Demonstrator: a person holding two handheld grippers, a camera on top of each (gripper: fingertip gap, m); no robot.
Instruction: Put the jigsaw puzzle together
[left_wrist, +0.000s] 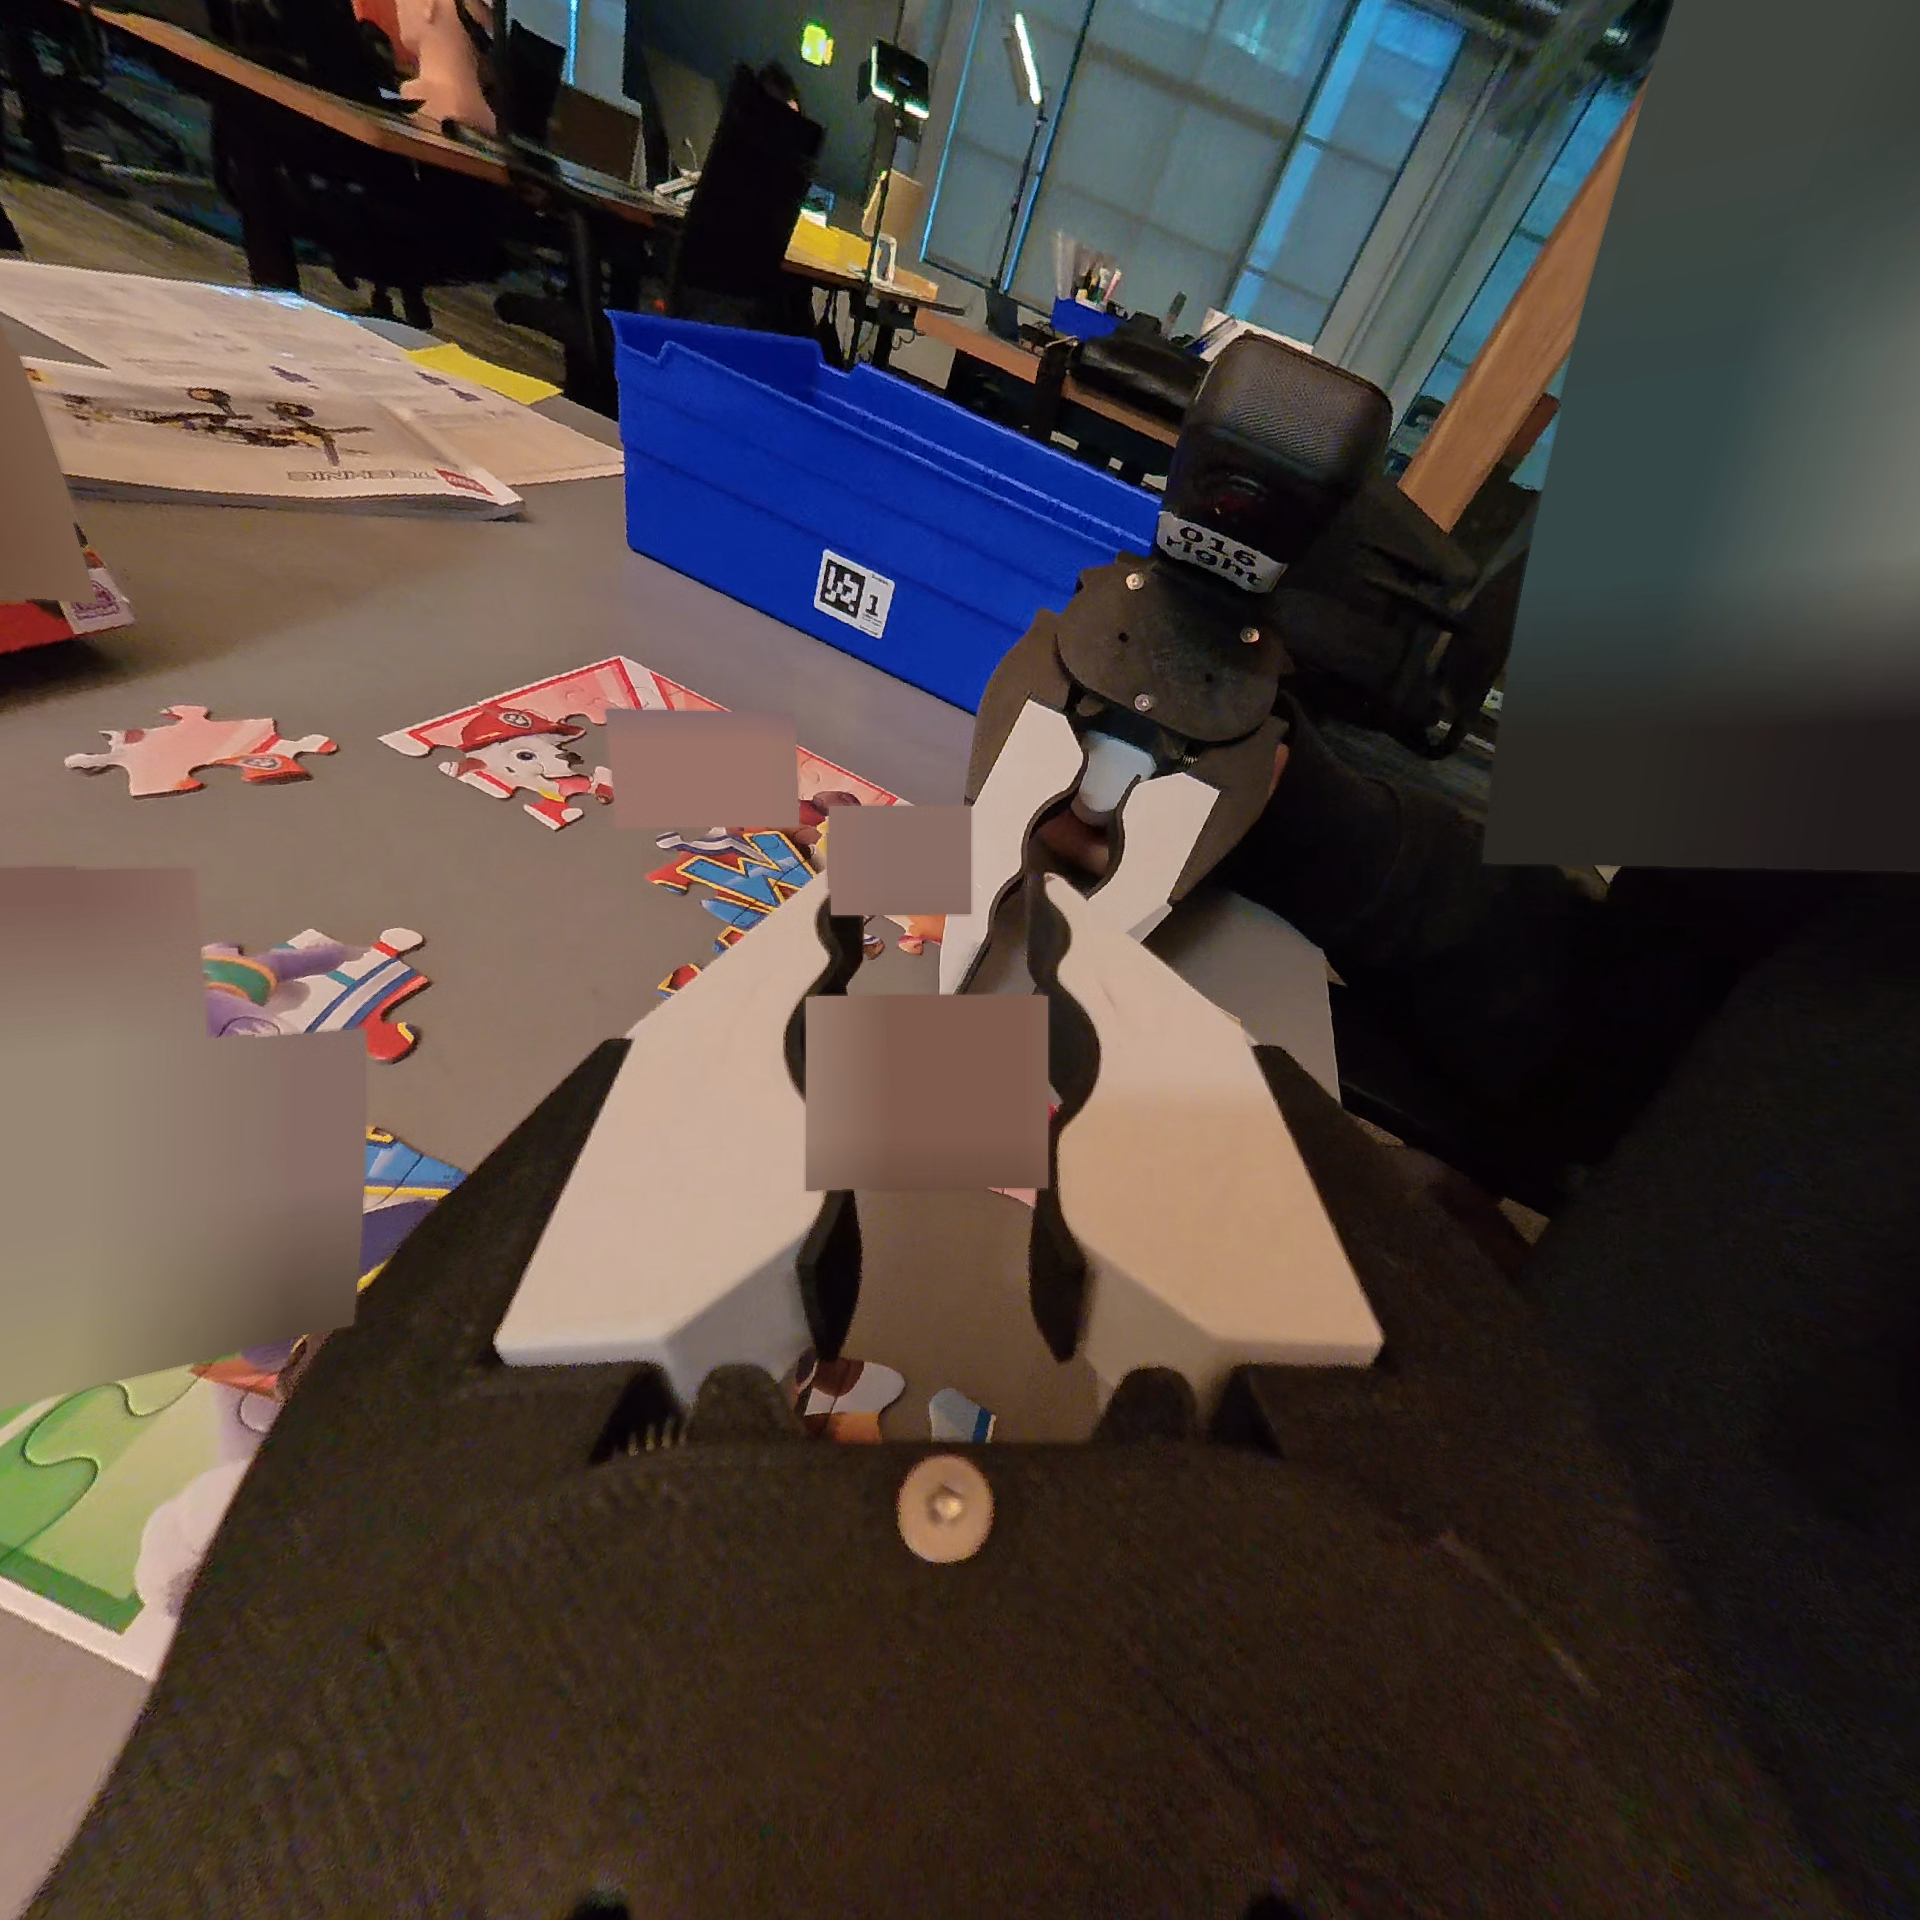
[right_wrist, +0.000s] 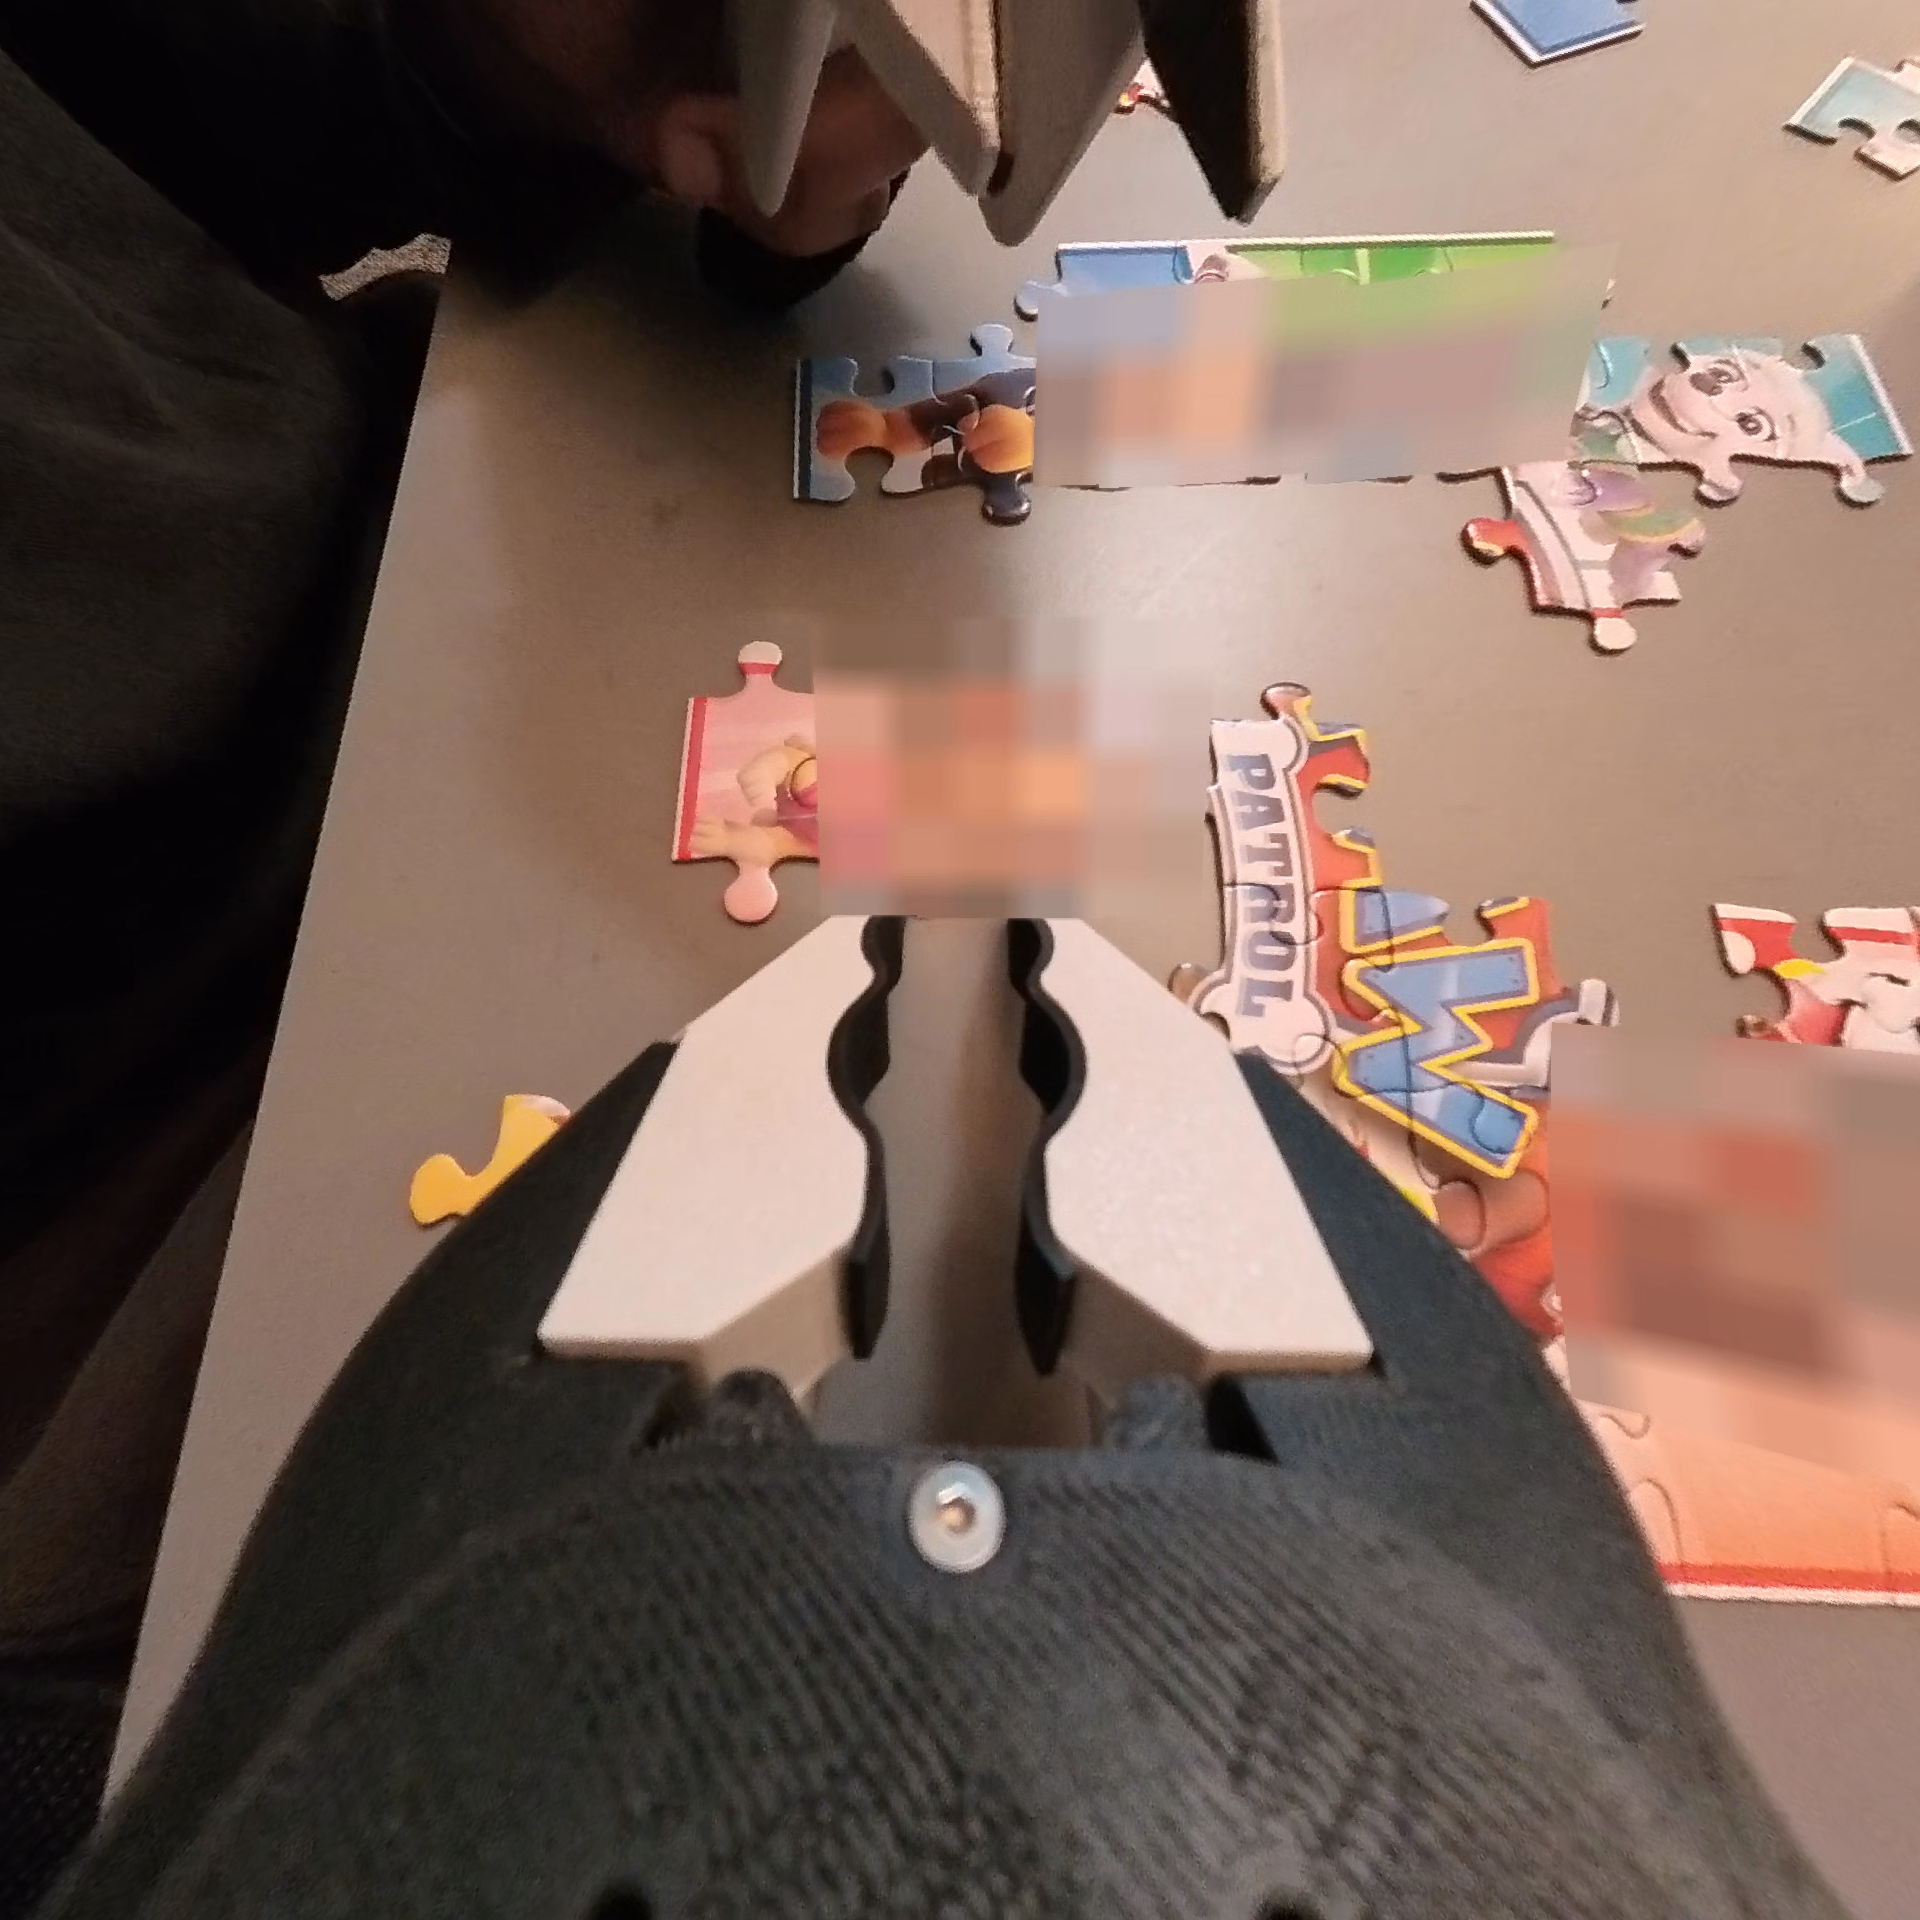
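While angled down at grey counter (right_wrist: 582, 582): right gripper (right_wrist: 956, 935) with jaws released, bare counter showing along the gap, nothing pinched. Pink puzzle piece (right_wrist: 743, 790) just beyond the tips at 12 o'clock in right wrist view, lying flat near the counter's 9 o'clock edge. Straight red border toward 9, knobs at 12 and 6; far side under a mosaic patch, so long axis not settled, and contact between tips and piece not settled either.

Left gripper (left_wrist: 945, 914) pointing the opposite way, tip to tip with the right one, close by. Jaws likewise released: tips clearly apart, other gripper's finger visible between them. Middle of the gap covered by a patch, nothing seen clamped.

Nearer to the pink piece: right gripper, judging from the right wrist view; left one higher, at 12 o'clock at the top of that frame.

Around it:
- joined logo pieces (right_wrist: 1382, 997) at 2 o'clock of right jaws, just beside
- yellow piece (right_wrist: 468, 1164) at 8 o'clock, partly under the gripper body
- blue-bordered piece (right_wrist: 914, 426) farther out at 12
- blue bin (left_wrist: 831, 468) and booklet (left_wrist: 260, 426) well apart, at the counter's far side in left wrist view
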